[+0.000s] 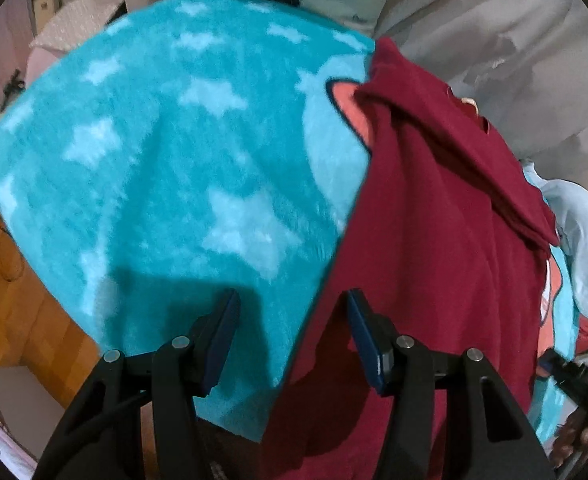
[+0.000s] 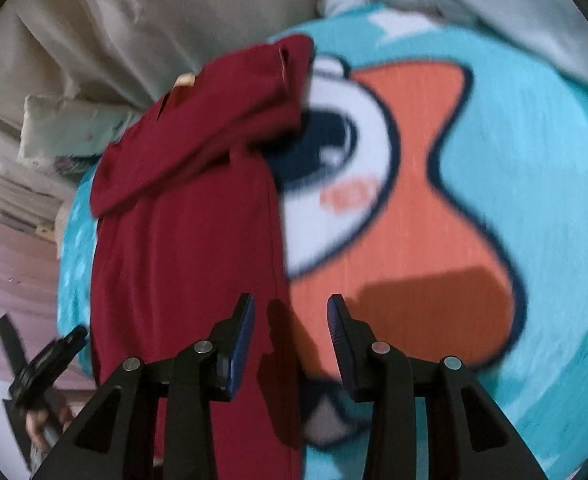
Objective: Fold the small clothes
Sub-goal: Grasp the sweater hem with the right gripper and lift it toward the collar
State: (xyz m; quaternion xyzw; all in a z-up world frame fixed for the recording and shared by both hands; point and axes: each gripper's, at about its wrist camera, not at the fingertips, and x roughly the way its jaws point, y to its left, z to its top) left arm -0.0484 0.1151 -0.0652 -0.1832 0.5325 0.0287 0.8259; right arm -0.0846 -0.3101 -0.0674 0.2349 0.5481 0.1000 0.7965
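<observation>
Teal blanket [image 1: 154,168]: cartoon print [image 2: 406,200] (right view only).

A fluffy turquoise blanket [image 1: 154,168] with pale stars and a cartoon figure covers the surface. On it lies a dark red garment [image 1: 434,240], one part folded over, and a pale blue cloth [image 1: 586,240] at the edge.

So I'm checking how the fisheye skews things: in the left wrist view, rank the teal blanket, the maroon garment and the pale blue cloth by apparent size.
1. Teal blanket
2. Maroon garment, closer to the lens, so somewhat inflated
3. Pale blue cloth, cut off at the edge
</observation>
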